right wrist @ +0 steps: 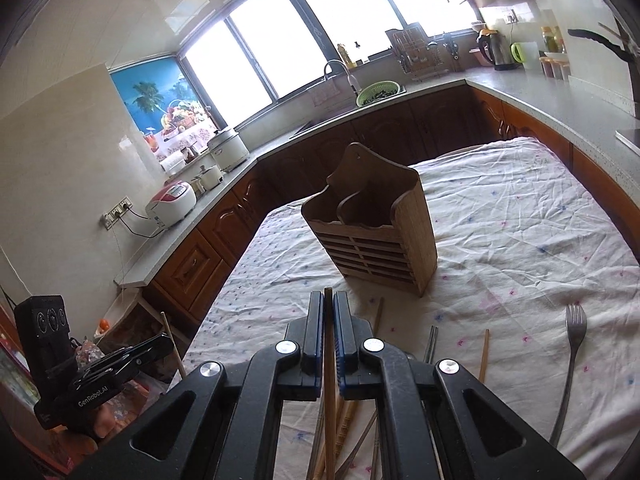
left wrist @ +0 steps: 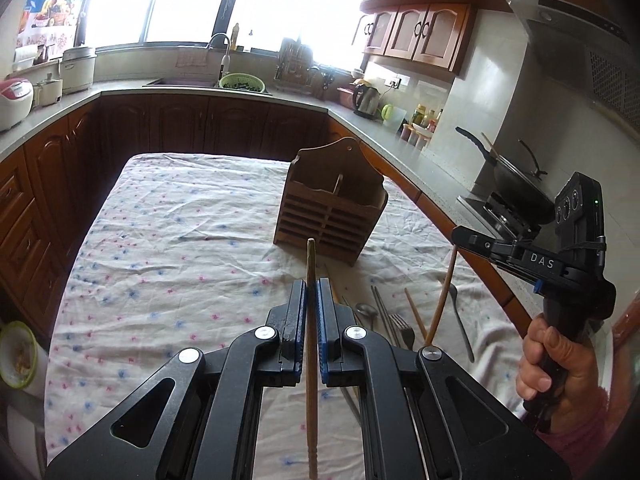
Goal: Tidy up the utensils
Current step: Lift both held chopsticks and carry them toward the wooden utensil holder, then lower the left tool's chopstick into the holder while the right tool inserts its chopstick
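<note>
Both sets of tongs, left tongs [left wrist: 311, 286] and right tongs [right wrist: 328, 300], each pinch one wooden chopstick [left wrist: 311, 360].

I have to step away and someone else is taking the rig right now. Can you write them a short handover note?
Left gripper: shut on one wooden chopstick, lifted off the cloth.
Right gripper: shut on another wooden chopstick, also lifted.
The wooden utensil holder stands upright on the floral tablecloth, ahead of both grippers; nothing shows above its rim.
Still lying loose on the cloth: a fork, a spoon, metal chopsticks and more wooden chopsticks.
Done: two chopsticks picked up.
Left: drop both into the holder, then collect the rest.
</note>
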The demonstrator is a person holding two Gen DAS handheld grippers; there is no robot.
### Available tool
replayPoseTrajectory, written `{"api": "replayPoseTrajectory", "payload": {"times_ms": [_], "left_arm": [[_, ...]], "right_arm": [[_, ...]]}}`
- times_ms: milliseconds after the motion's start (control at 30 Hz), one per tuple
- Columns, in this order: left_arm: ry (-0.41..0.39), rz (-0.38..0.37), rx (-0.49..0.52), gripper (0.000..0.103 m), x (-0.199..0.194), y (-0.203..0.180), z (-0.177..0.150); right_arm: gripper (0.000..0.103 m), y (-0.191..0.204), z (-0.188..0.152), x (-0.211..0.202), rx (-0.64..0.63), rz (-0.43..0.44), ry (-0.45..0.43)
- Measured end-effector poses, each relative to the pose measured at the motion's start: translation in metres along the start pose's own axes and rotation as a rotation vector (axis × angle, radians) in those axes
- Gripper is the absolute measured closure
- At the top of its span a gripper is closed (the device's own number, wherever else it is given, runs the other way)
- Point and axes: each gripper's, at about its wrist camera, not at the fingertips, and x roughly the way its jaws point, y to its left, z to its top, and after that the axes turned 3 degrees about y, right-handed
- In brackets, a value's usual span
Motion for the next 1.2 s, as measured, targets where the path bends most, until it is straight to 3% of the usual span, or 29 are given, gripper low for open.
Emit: {"api": "replayPoseTrajectory", "payload": {"times_ms": [667,1200], "left_arm": [[-0.131,0.002,-0.011,0.099,-0.030,-0.002,0.022],[-0.301,0.011,-0.022,0.099,-0.017,0.000,0.109]], "right_arm": [[0.098,0.015,0.020,-0.033,-0.044,0.006,-0.127],[0.098,0.004,0.083,-0.038,-0.054,-0.033,-0.272]]}}
